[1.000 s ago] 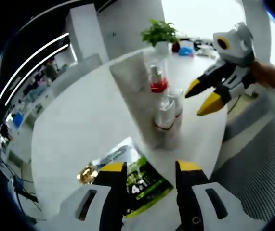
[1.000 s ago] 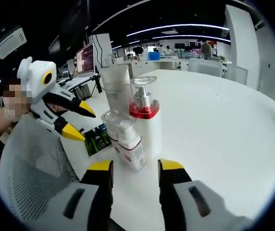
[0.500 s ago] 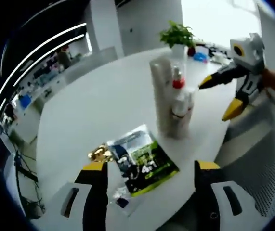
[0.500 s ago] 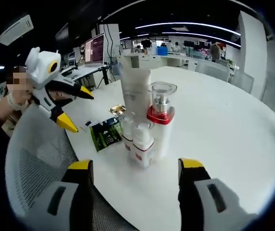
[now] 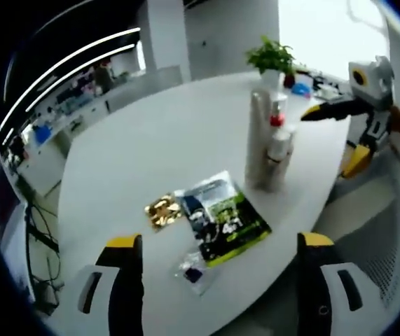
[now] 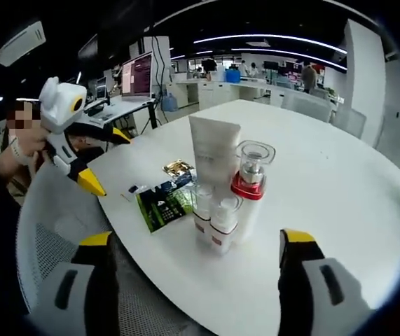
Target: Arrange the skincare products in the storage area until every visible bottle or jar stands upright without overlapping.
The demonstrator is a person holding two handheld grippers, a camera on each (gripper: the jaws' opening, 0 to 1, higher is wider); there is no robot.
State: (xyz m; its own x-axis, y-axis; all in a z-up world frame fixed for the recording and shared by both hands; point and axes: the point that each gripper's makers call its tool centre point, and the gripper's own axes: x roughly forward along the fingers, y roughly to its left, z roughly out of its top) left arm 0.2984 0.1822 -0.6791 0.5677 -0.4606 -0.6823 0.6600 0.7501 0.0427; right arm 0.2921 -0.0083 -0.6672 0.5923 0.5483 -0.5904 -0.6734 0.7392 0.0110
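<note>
White round table (image 6: 340,182), bottles (image 6: 224,203) upright, labels unreadable, green sachet (image 5: 231,220) flat, both grippers' fingers spread, empty.

On the tabletop (image 6: 340,203) stand one tall white tube (image 6: 214,148), one red-collared pump bottle (image 6: 251,183) and two small white bottles (image 6: 222,222), beside one green sachet (image 6: 161,207), one gold packet (image 6: 177,168) and one small clear packet (image 5: 191,270).

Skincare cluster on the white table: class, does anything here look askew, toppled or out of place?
Nothing is toppled: the tall white tube, red-collared pump bottle and two small bottles all stand upright, packed close. The odd items are flat sachets beside them, a green packet and a gold one.
</note>
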